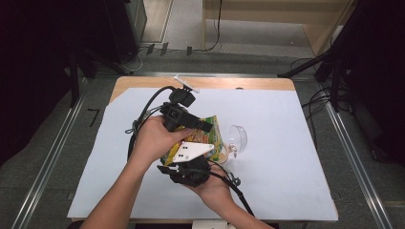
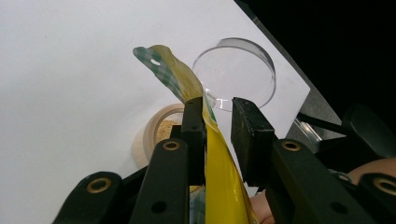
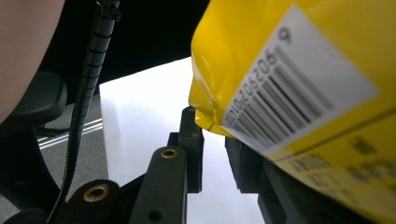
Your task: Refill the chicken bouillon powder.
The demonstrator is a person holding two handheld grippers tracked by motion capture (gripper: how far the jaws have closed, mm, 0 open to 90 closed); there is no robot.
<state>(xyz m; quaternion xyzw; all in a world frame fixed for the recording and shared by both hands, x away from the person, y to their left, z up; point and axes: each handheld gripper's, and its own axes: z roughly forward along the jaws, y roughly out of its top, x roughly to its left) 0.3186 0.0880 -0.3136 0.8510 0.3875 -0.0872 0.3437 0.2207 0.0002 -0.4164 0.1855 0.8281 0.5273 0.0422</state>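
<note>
Surface: a wooden table [image 1: 143, 82] covered by a white sheet [image 1: 286, 157], standing on a grey floor with metal rails to either side; dark stands and cables sit at the room's edges, a pale wooden frame at the back.

Item: a yellow bag [image 1: 211, 138] with green-and-white checked trim, held above the middle of the sheet between both hands. Its crumpled top edge has a small punched hole; the right gripper view shows a white barcode label [image 3: 299, 88] on its yellow side. Below it stands a small round tub [image 2: 156, 135] of tan powder, and just beside that a clear plastic lid [image 2: 236, 72] lies on the sheet.

Left gripper [image 2: 217, 123]: jaws narrow; the bag's upper part passes between them and lies against the left jaw, with a gap visible to the right jaw. Whether it is pinched cannot be told.

Right gripper [image 3: 212, 149]: jaws narrow; a corner of the bag sits at the tips and covers the right jaw. A grip cannot be confirmed.
</note>
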